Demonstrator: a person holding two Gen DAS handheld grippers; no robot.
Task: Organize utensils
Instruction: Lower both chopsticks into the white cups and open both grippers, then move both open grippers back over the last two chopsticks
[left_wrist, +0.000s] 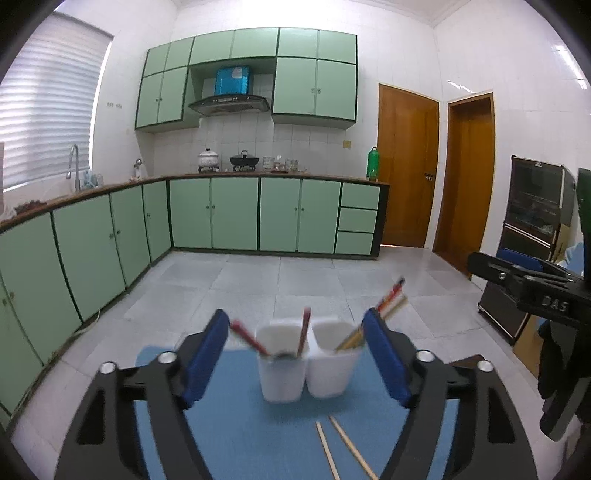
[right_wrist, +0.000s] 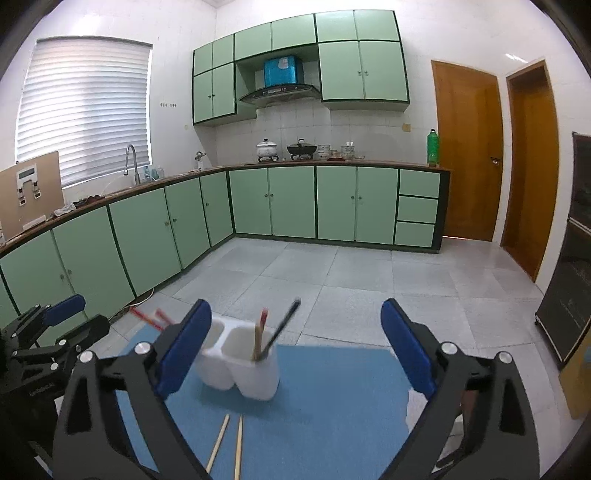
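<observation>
In the left wrist view, the left gripper (left_wrist: 295, 354) is seen in the lower half of the frame with its blue pads (left_wrist: 205, 356) spread wide and nothing clamped between them. Framed between the pads, two white holders stand side by side and touching on a blue mat (left_wrist: 258, 435). The left holder (left_wrist: 282, 369) contains red chopsticks (left_wrist: 304, 330) leaning apart, and the right holder (left_wrist: 334, 365) contains a bundle of tan and red chopsticks (left_wrist: 384, 308) tilted toward the upper right. Two loose wooden chopsticks (left_wrist: 338, 448) are laid flat on the mat at the lower centre, below the holders and apart from them. At the right edge of the frame, the right gripper (left_wrist: 517, 277) is partly seen.

In the right wrist view, the right gripper (right_wrist: 295, 350) is shown in the lower half with its pads likewise wide apart and empty. The two white holders are placed left of centre, the nearer one (right_wrist: 255, 365) holding a tan, a red and a dark chopstick (right_wrist: 282, 328); the farther one (right_wrist: 214, 360) is partly covered by the left pad (right_wrist: 183, 349). The loose wooden chopsticks (right_wrist: 229, 445) are seen at the lower left of centre on the mat (right_wrist: 332, 398). The left gripper (right_wrist: 59, 314) is visible at the left edge. Green kitchen cabinets (right_wrist: 291, 201) are spread across the background.
</observation>
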